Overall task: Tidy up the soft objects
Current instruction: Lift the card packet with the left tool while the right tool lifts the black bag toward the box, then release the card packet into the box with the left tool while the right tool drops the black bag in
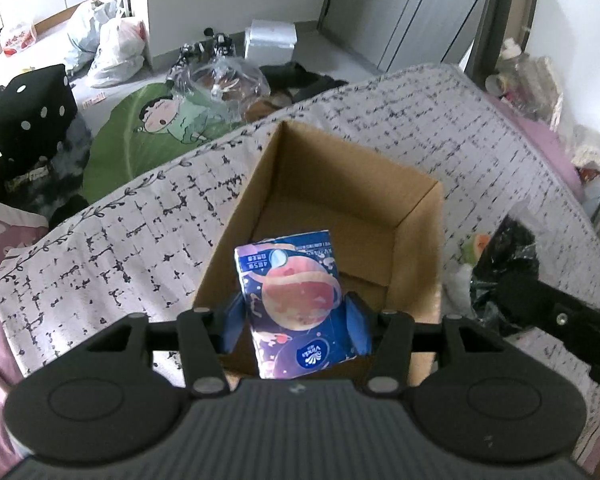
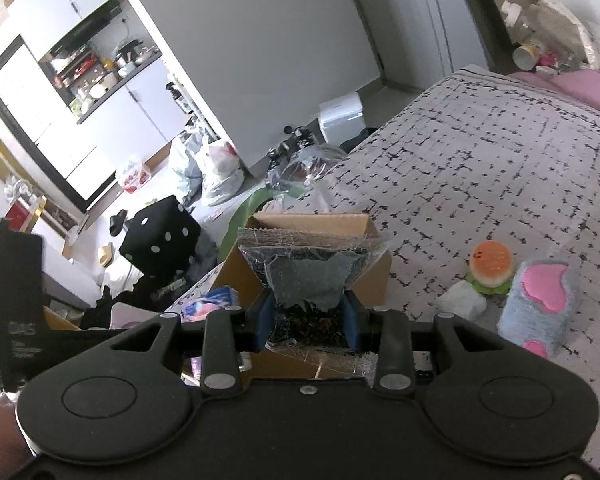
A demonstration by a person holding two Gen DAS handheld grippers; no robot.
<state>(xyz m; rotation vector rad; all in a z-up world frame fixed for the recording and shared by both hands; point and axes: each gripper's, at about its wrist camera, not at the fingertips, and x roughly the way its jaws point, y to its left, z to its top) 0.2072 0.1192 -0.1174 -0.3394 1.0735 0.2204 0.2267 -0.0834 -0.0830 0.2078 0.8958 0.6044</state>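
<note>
My left gripper [image 1: 296, 322] is shut on a blue tissue pack with a pink planet print [image 1: 294, 296] and holds it over the near edge of an open cardboard box [image 1: 420, 216] on the bed. The box interior looks bare. My right gripper [image 2: 308, 316] is shut on a clear plastic bag of dark fabric [image 2: 308, 276], held in front of the same box [image 2: 376, 276]. The tissue pack shows at the left of the right wrist view [image 2: 214, 300]. A burger plush [image 2: 490, 266], a blue-pink fuzzy plush [image 2: 540, 300] and a white soft lump [image 2: 462, 300] lie on the bed to the right.
The bed has a white quilt with black marks [image 1: 112, 248]. A black dice cushion [image 1: 32, 108], a green cartoon cushion [image 1: 148, 132], plastic bags [image 1: 116, 48] and a white case [image 1: 270, 40] lie on the floor beyond the bed. Clutter stands at the bed's far right [image 2: 540, 52].
</note>
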